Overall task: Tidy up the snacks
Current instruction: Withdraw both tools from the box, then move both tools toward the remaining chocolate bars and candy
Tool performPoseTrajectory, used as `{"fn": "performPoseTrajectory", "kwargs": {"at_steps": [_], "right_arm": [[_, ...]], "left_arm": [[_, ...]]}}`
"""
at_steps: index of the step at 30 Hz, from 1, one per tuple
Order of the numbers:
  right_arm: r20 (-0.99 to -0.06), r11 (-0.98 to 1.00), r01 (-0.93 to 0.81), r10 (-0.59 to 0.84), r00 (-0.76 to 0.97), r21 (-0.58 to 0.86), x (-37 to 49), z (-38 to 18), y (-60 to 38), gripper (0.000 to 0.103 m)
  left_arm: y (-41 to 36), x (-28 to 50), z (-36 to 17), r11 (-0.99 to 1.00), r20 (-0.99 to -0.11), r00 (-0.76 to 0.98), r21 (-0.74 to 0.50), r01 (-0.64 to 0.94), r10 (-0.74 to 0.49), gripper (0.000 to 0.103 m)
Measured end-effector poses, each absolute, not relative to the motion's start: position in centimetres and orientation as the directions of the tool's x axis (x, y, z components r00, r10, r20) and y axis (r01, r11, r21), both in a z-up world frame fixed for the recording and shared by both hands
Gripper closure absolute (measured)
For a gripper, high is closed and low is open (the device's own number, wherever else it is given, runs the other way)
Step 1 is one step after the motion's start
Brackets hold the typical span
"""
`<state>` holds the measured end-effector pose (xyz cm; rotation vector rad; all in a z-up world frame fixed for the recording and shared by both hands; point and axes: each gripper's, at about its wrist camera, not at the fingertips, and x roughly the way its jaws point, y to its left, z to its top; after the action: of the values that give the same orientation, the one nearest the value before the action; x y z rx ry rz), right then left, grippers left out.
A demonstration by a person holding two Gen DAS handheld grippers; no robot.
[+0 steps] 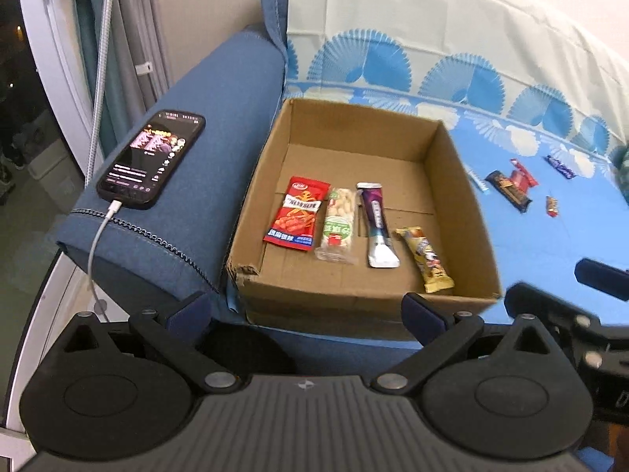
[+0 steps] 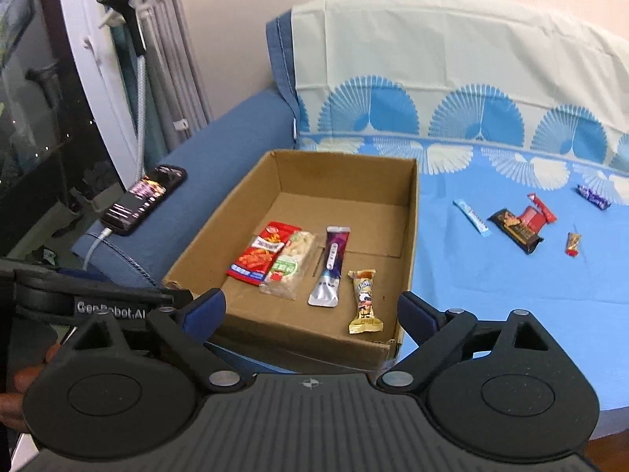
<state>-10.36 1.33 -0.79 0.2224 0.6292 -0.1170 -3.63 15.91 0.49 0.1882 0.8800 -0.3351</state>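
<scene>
Cardboard box (image 1: 456,181) sits on a sofa seat under a blue fan-print cover (image 2: 491,287), tight vs the blue armrest (image 1: 220,126).

Inside, 4 snacks in a row, L to R: red snack packet (image 1: 297,214), peanut pack (image 1: 337,226) just beside it w/ edges touching, purple-silver pouch (image 1: 376,222), yellow bar (image 1: 425,259) nearest the box's right wall.

On the cover, well apart from the box: thin light-blue stick (image 2: 471,217), black bar (image 2: 515,230) touching a red wrapper (image 2: 536,214), small red-gold candy (image 2: 573,244), purple bar (image 2: 593,196) furthest out.

Left gripper (image 1: 306,310) wide apart, nothing between its fingers, held in front of the box's near wall. Right gripper (image 2: 312,312) also spread wide, holding nothing, over the box's near edge.

Phone (image 1: 151,159) lies on the armrest, screen lit, white cable (image 1: 96,244) plugged in.
</scene>
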Motion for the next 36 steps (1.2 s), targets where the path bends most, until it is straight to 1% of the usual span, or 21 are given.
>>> {"fn": "performPoseTrajectory", "kwargs": {"at_steps": [8,18,27,36], "right_arm": [[-0.518,0.969,0.176,-0.063,0.853,0.173,-14.7,1.2,1.8,0.006],[-0.453,0.969,0.171,-0.075,0.888,0.176,-17.8,2.5,2.5,0.005],[-0.445,0.967,0.177,-0.078,0.892,0.185,-18.2,2.4,2.2,0.005],[-0.462,0.949,0.213,-0.085,0.883,0.232,-17.9,1.2,-0.5,0.005]], "left_arm": [[15.9,-8.1,2.7,0.928,-0.734,0.636,0.022,0.373,-0.238,0.0],[16.3,-10.7,4.3,0.927,-0.696,0.673,0.028,0.374,-0.251,0.0],[15.7,-10.7,4.3,0.926,-0.7,0.671,0.036,0.375,-0.244,0.0],[11.8,-9.3,3.2,0.909,-0.75,0.621,0.064,0.411,-0.228,0.0]]}}
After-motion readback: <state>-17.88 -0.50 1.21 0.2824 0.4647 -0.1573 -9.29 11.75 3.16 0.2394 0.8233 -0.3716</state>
